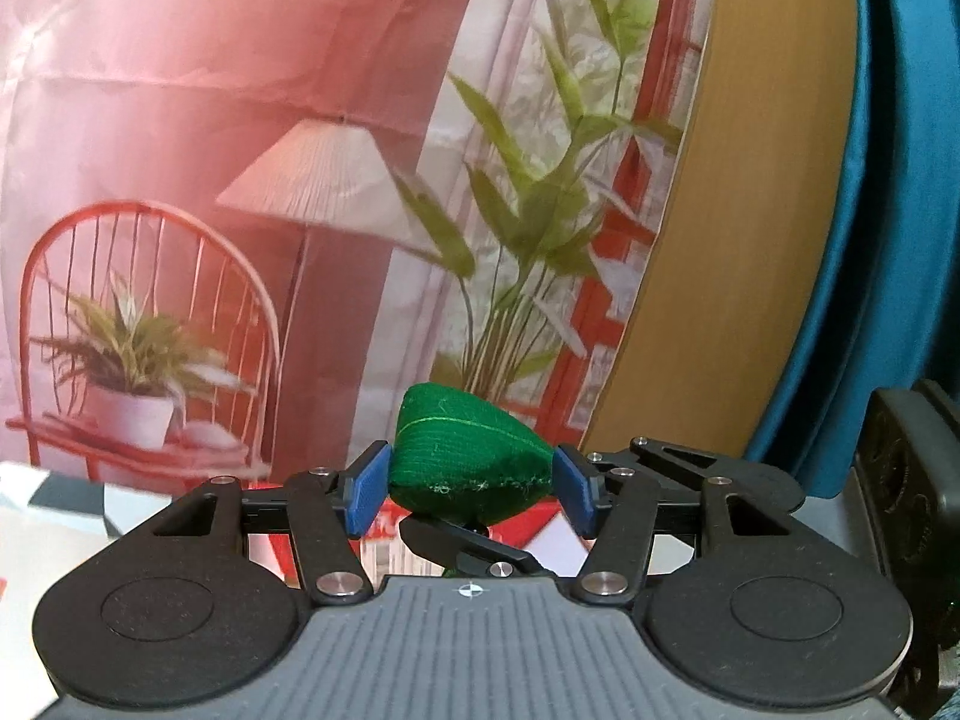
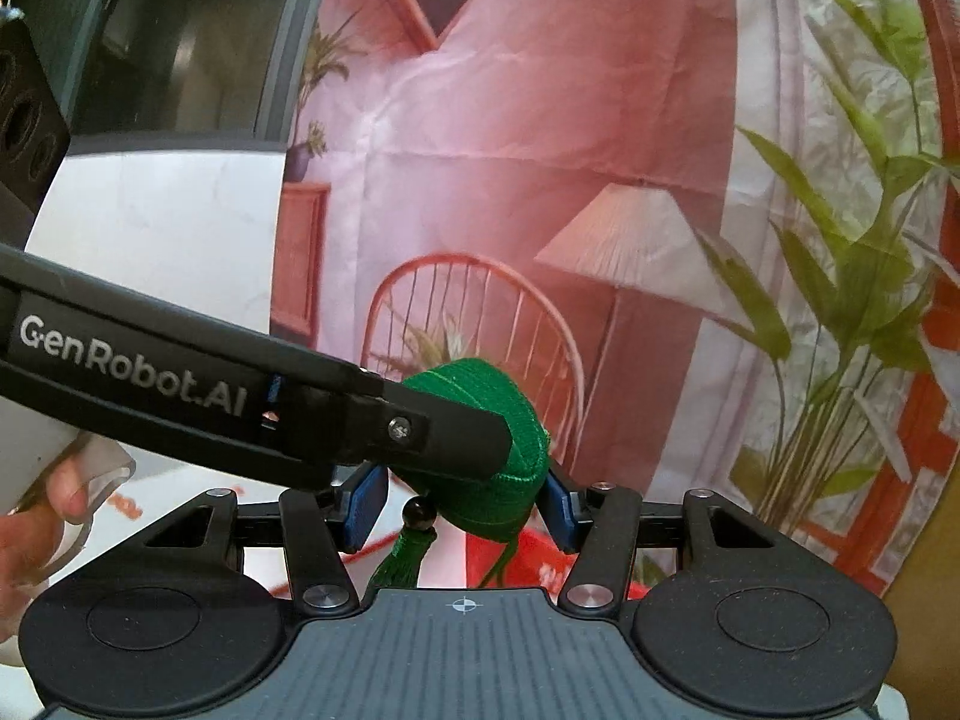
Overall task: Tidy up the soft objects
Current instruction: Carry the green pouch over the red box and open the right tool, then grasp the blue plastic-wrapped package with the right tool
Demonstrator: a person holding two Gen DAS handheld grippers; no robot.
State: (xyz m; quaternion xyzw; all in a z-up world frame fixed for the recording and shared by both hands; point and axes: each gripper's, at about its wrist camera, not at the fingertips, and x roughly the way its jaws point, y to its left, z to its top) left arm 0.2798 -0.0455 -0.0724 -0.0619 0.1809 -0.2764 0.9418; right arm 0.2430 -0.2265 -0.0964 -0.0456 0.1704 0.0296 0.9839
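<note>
A green fabric pouch (image 1: 469, 461) sits between the blue pads of my left gripper (image 1: 471, 486), which is shut on it. The same green pouch (image 2: 480, 468) shows in the right wrist view between the blue pads of my right gripper (image 2: 462, 501), which also grips it. A black bead and a green tassel (image 2: 405, 552) hang below the pouch. A black finger (image 2: 384, 420) of the left gripper crosses in front of the pouch from the left and hides part of it.
A printed backdrop (image 1: 240, 180) with a red chair, a lamp and plants fills the view behind. A yellow-brown panel (image 1: 750, 240) and blue cloth (image 1: 888, 210) stand on the right. A hand (image 2: 36, 516) shows at the left edge.
</note>
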